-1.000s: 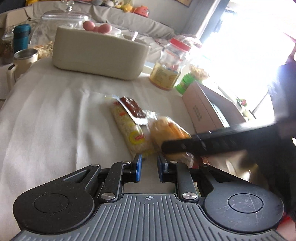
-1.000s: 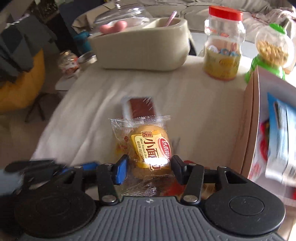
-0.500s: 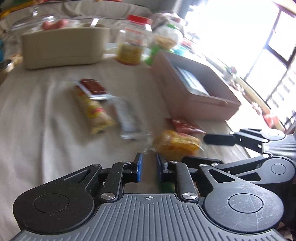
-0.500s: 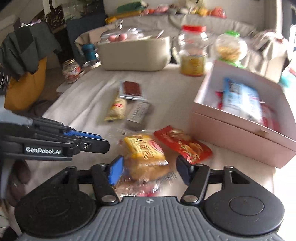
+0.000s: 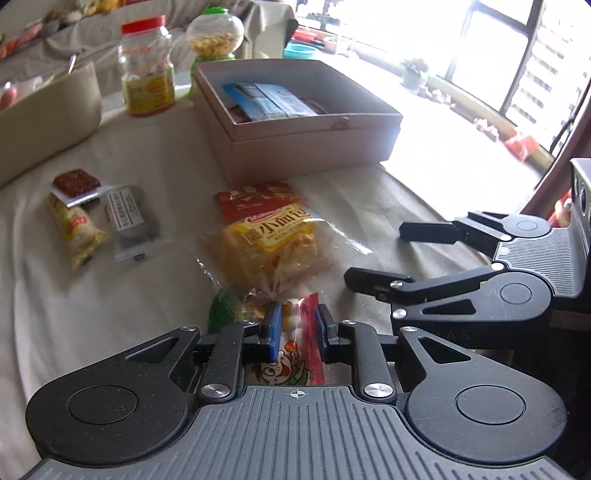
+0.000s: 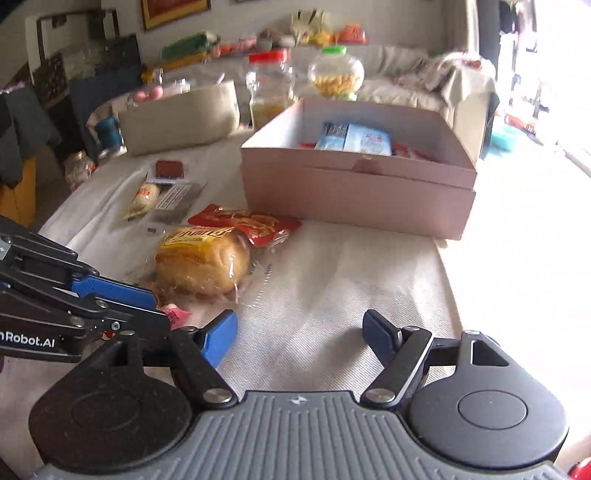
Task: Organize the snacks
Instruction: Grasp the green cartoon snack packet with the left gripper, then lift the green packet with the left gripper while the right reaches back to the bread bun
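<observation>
A small red and white cartoon packet [image 5: 295, 350] lies between the blue pads of my left gripper [image 5: 297, 325]. Its jaws are opening and the pads do not visibly press on the packet. Just ahead lies a bagged yellow bun [image 5: 273, 243], overlapping a red packet [image 5: 258, 195]. My right gripper [image 6: 299, 332] stands wide and is still opening, with only bare cloth between its fingers. The bun [image 6: 203, 262] lies ahead and to its left. The right gripper [image 5: 373, 253] also shows right of the bun. The pink box [image 6: 354, 192] holds blue packets [image 6: 354, 138].
A yellow bar [image 5: 74, 225], a grey packet [image 5: 129, 218] and a brown square packet [image 5: 75, 182] lie on the cloth to the left. Behind stand a beige tub [image 5: 48, 110], a red-lidded jar [image 5: 147, 74] and a green-based jar [image 5: 214, 33]. The table edge runs at the right.
The right gripper let the bun go, opened wider and drew back to the right of it. The left gripper swung right over the cartoon packet, and its jaws widened.
</observation>
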`<state>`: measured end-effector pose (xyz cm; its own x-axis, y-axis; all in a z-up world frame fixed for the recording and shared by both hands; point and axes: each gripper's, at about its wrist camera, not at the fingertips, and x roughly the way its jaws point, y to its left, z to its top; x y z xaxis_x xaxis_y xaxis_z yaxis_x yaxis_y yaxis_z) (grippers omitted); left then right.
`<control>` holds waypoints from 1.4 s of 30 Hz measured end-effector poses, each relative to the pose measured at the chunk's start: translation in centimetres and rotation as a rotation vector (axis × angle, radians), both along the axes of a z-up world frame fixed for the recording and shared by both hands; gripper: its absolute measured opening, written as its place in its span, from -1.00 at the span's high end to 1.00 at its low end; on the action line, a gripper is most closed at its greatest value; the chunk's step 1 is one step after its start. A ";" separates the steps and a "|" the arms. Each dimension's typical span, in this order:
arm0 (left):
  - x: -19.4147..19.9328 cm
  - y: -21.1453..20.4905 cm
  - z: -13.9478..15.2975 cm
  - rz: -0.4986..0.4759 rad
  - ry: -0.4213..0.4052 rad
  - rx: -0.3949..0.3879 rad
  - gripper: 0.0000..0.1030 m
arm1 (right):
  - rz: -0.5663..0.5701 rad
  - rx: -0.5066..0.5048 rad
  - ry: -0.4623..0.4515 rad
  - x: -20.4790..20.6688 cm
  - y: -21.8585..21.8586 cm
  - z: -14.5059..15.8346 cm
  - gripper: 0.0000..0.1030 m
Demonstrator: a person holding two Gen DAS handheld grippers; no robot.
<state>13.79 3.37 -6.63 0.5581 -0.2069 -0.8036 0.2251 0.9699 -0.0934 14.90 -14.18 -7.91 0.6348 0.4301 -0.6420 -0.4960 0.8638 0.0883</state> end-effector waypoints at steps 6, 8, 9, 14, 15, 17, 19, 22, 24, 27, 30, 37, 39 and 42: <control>-0.8 -1.1 -0.1 -0.031 -0.026 0.094 0.55 | 0.009 -0.023 -0.030 -0.5 0.4 -0.2 -0.62; -1.5 -0.8 -0.2 -0.038 -0.046 0.137 0.49 | 0.001 -0.012 -0.028 -0.5 0.2 -0.3 -0.62; -1.8 -0.3 -0.2 -0.023 -0.051 0.149 0.49 | -0.002 -0.006 -0.028 -0.6 0.1 -0.2 -0.62; -3.3 2.8 -0.4 0.094 -0.075 0.127 0.49 | -0.011 0.002 -0.029 -0.7 0.0 -0.3 -0.62; -3.6 3.2 -0.4 0.108 -0.079 0.108 0.49 | -0.011 -0.001 -0.030 -0.7 0.0 -0.3 -0.62; -3.8 3.9 -0.4 0.122 -0.078 0.055 0.53 | -0.009 -0.005 -0.030 -0.7 0.1 -0.3 -0.64; -3.8 4.4 -0.4 0.122 -0.067 -0.001 0.52 | -0.005 -0.010 -0.029 -0.7 0.2 -0.3 -0.66; -3.8 4.7 -0.5 0.113 -0.050 -0.061 0.51 | -0.002 -0.019 -0.030 -0.7 0.4 -0.4 -0.68; -3.7 4.5 -0.6 0.103 -0.048 -0.074 0.51 | -0.002 -0.019 -0.030 -0.7 0.4 -0.4 -0.68; -4.0 4.2 -0.6 0.090 -0.053 -0.073 0.51 | -0.001 -0.019 -0.030 -0.7 0.5 -0.4 -0.69; -4.3 4.1 -0.3 0.082 -0.060 -0.046 0.51 | 0.000 -0.016 -0.029 -0.7 0.4 -0.4 -0.70; -5.6 4.5 0.6 0.086 -0.070 0.046 0.51 | 0.003 -0.004 -0.027 -0.6 0.2 -0.4 -0.70; -5.7 4.4 0.3 0.064 -0.049 0.031 0.51 | 0.003 -0.003 -0.026 -0.6 0.2 -0.4 -0.70; -5.9 3.8 -0.1 0.028 -0.058 0.025 0.42 | 0.003 -0.004 -0.027 -0.7 0.2 -0.4 -0.71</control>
<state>7.91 7.12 -6.76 0.6089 -0.1704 -0.7748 0.2017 0.9778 -0.0565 14.25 -14.02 -8.32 0.6504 0.4293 -0.6266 -0.5007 0.8627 0.0712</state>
